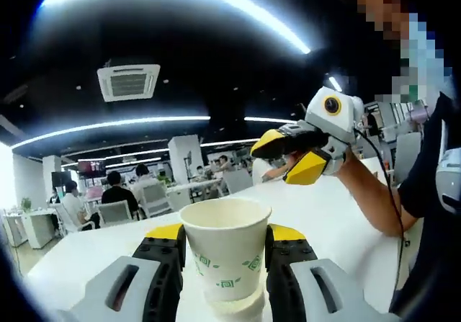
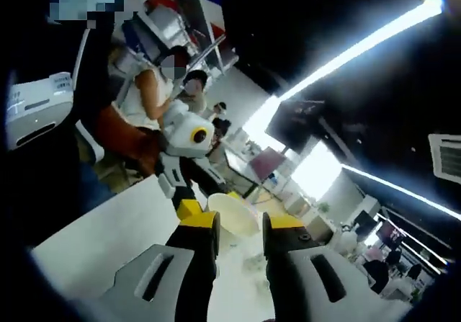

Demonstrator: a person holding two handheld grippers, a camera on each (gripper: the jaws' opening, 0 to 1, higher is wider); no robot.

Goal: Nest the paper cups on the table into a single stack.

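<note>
Between my left gripper's point(image 1: 225, 253) jaws: one paper cup point(image 1: 225, 246), upright, clamped on both sides, seated on a second cup point(image 1: 234, 309) below it (held steady, I judge, so the nesting stays true). My right gripper point(image 2: 240, 225), jaws parted and holding nothing, hangs above the white table point(image 1: 324, 225), near the stack, presumably clear of the way.

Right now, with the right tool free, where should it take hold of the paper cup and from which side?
Grip the paper cup on its side wall just under the rolled rim. It stands upright, mouth up, tapering downward. The left tool already flanks its lower wall, so the right tool should probably come down from above, jaws on opposite sides.
</note>
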